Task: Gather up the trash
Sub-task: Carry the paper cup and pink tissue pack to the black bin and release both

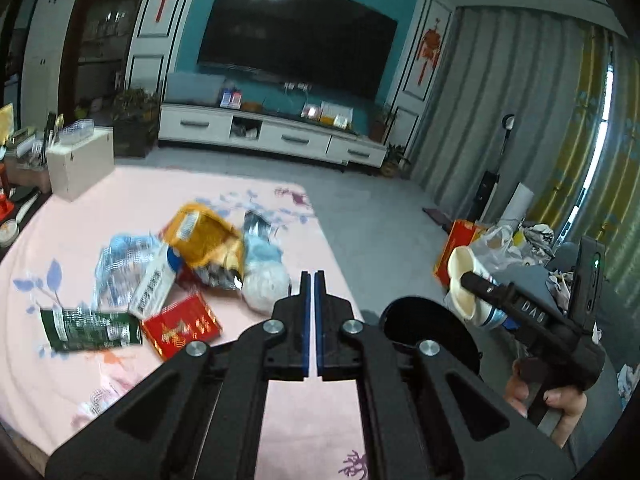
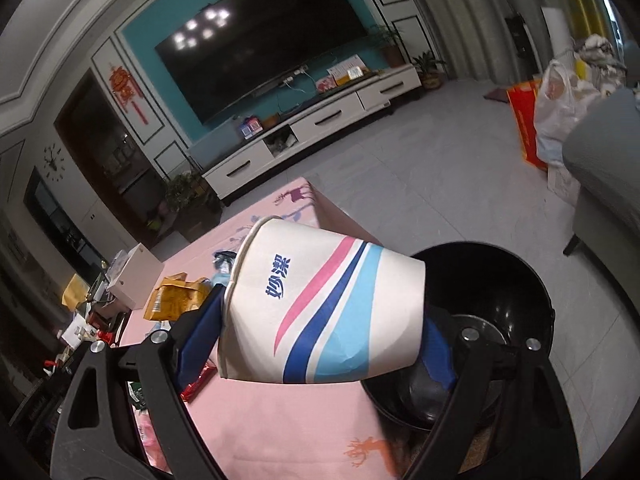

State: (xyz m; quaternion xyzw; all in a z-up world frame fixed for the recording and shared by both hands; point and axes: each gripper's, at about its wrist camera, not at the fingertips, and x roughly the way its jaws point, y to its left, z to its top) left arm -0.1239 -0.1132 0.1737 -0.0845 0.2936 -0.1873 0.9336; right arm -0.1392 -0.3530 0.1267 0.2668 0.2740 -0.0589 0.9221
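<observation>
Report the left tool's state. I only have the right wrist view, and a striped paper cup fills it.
Observer: The left tool is shut, with nothing between its fingers.
Operator: List the trash lying closest to it.
Observer: A red packet and a green packet lie flat on the pink tablecloth, at the near edge of the pile.
Operator: Check inside my cup.
Observer: The right tool holds the paper cup on its side. Its mouth faces the left camera, and the inside looks empty.
</observation>
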